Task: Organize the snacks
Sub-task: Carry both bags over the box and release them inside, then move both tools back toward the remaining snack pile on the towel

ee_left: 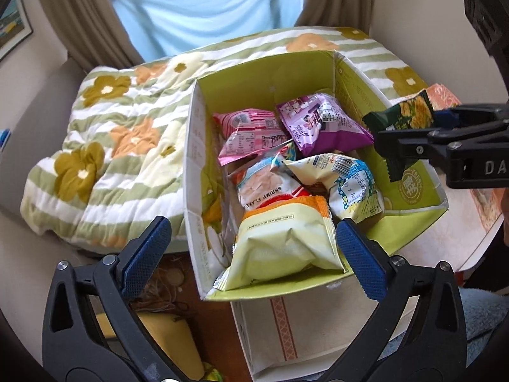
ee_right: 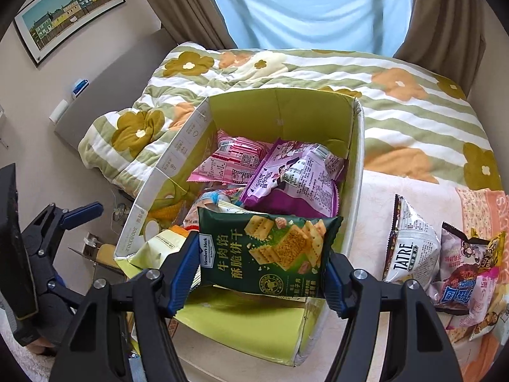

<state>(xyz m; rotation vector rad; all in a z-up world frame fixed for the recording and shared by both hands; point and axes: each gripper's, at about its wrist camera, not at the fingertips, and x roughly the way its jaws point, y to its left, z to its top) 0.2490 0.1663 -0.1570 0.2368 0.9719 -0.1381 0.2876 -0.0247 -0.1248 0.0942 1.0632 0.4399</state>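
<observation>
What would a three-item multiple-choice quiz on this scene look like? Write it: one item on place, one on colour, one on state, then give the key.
1. Where is the dark green cracker packet?
A. Flat on the floral quilt
B. Held above the green box
C. Under the purple packet

2. What colour is the inside of the green box?
A. Yellow-green
B. Red
C. Black

3. How does the left gripper stand?
A. Shut on a pink packet
B. Out of view
C. Open, holding nothing

Key: B, the right gripper has its jaws clamped on both sides of the packet over the box; A, the walls show yellow-green in both views; C, its jaws stand wide apart, with the pale yellow packet lying in the box beyond them.
</observation>
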